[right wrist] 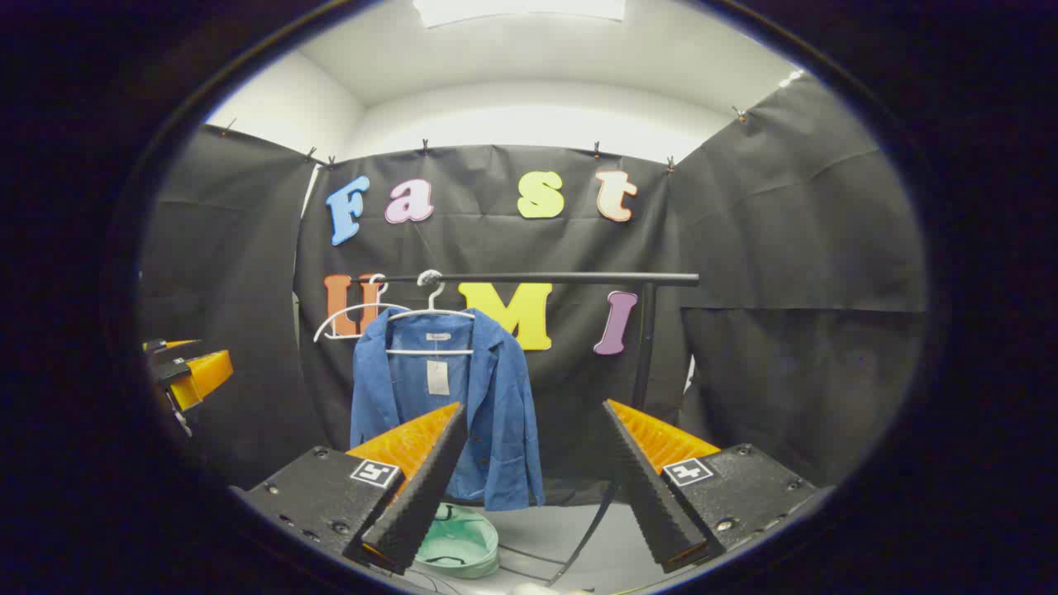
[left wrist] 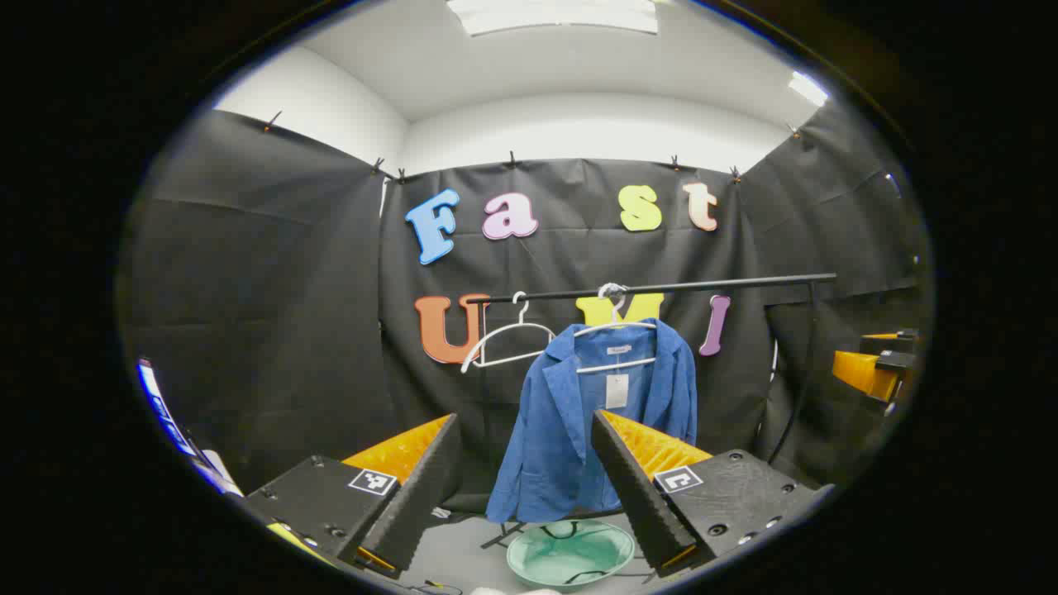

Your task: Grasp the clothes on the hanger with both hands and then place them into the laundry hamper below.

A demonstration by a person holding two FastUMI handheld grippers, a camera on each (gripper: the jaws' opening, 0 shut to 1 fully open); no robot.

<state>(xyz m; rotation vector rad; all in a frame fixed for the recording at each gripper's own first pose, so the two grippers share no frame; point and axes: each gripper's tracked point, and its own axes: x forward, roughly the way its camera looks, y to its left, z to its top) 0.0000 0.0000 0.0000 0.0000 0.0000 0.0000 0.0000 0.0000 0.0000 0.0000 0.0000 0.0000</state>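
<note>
**Both grippers wide open, jacket on the rail, hamper sitting underneath**

Starting closest in: the left gripper [left wrist: 525, 487] has its two orange-and-black fingers spread well apart with nothing between them, just air. Same story for the right gripper [right wrist: 533, 475], two fingers splayed wide, holding nothing. In the right gripper view you can also spot the left one off at the left edge, and in the left gripper view the right one peeks in at the right edge, so they're well apart from each other.

Next out, on the pale floor, there's one laundry hamper [left wrist: 570, 552], a light green round one with dark trim, seen from above. It sits below the clothing, a bit toward the camera.

Then the clothes: one blue jacket [left wrist: 570, 413], hanging open at the front with a white tag at the collar area. It's on a white hanger [left wrist: 616, 330] hooked over one black rail [left wrist: 661, 287]. So two hangers total: the one carrying the jacket, and one bare white hanger [left wrist: 508, 339] beside it on the same rail, tilted. One black upright post [right wrist: 645, 343] holds the rail up at the right end in the right gripper view.

Neither gripper is touching the jacket; both are well short of it.
</note>
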